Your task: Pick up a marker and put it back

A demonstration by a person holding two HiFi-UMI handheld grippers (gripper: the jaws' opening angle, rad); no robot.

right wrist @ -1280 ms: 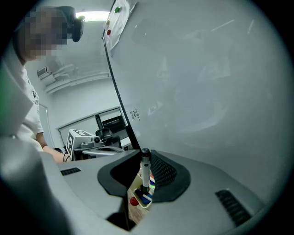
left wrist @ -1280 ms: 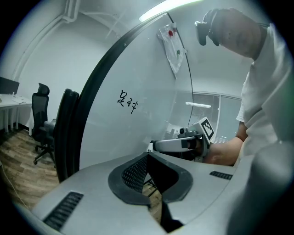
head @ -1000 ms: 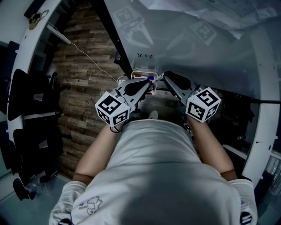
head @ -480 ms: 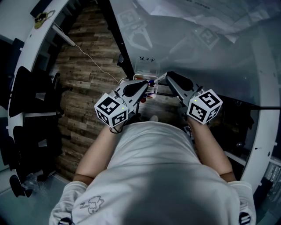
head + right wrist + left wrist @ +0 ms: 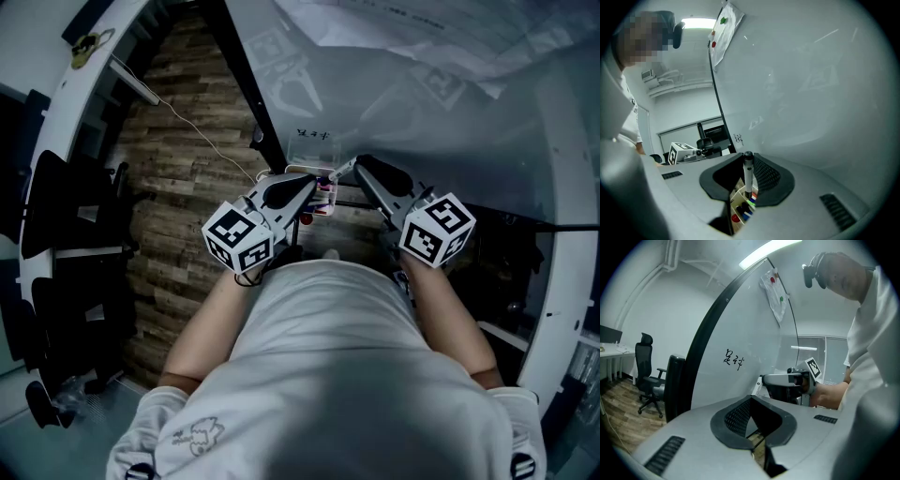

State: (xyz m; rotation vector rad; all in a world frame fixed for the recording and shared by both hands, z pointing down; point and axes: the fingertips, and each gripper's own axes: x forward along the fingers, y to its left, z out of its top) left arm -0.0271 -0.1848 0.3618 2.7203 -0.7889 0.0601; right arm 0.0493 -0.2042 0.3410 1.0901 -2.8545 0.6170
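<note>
In the right gripper view my right gripper is shut on a white marker that stands upright between the pads, dark end up. Below it, through the gap, lies the marker tray with red, blue and green caps. In the head view the right gripper reaches over that small white tray at the foot of the whiteboard. My left gripper sits just left of it. In its own view the left gripper has its jaws together with nothing between them.
The whiteboard fills the space ahead, with black handwriting low on it and a sheet of paper pinned higher up. Its black frame post runs down beside the tray. Office chairs stand on the wooden floor at the left.
The view has shifted a little, so the tray and board sit slightly lower in the picture. Both grippers stay at the tray, the right one still on the marker.
</note>
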